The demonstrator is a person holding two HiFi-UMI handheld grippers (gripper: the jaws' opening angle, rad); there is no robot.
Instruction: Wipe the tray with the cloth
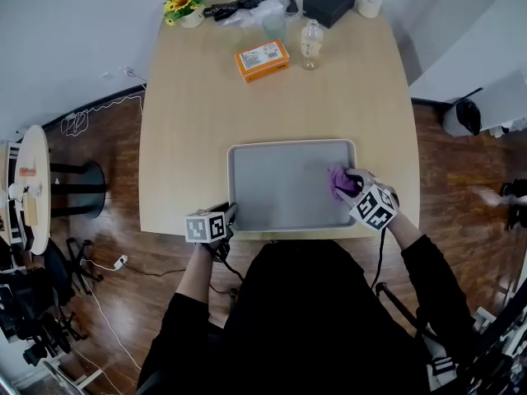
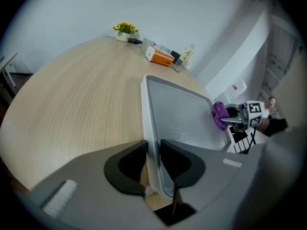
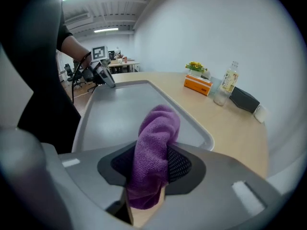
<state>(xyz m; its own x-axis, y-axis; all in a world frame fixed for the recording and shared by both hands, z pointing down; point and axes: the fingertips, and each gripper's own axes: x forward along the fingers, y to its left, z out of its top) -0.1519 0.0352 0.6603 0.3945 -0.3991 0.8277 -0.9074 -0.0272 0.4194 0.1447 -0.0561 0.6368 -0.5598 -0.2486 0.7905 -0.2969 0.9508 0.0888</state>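
Seen from the head view, a person at a pale wooden table (image 1: 198, 122) works a grey tray (image 1: 280, 192) with two hand-held tongs. The left gripper (image 1: 230, 214) is clenched on the tray's rim at its lower-left corner; its own view shows the thin rim pinched between the dark pads. The right gripper (image 1: 351, 185) grasps a bunched purple cloth (image 1: 340, 180), which sits over the tray's floor just inside the right rim — whether it presses on the metal cannot be told. The tray lies in the lower middle of the frame, its lower rim just in from the table's lower edge and its right rim near the table's right edge. Left of the cloth, most of the tray's floor stretches bare toward the left gripper. A broad band of bare wood separates the tray's upper rim from the items near the table's upper edge: an orange box (image 1: 262, 60), a small bottle (image 1: 311, 44), a glass (image 1: 274, 25), a black box (image 1: 329, 1), a roll of tape (image 1: 369, 5), a tangle of black cable (image 1: 241, 6) and a pot of yellow flowers (image 1: 186, 3) at the upper-left corner. The orange box carries a white label and the bottle a printed one, both too small to read; each gripper's cube shows black-and-white square markers.
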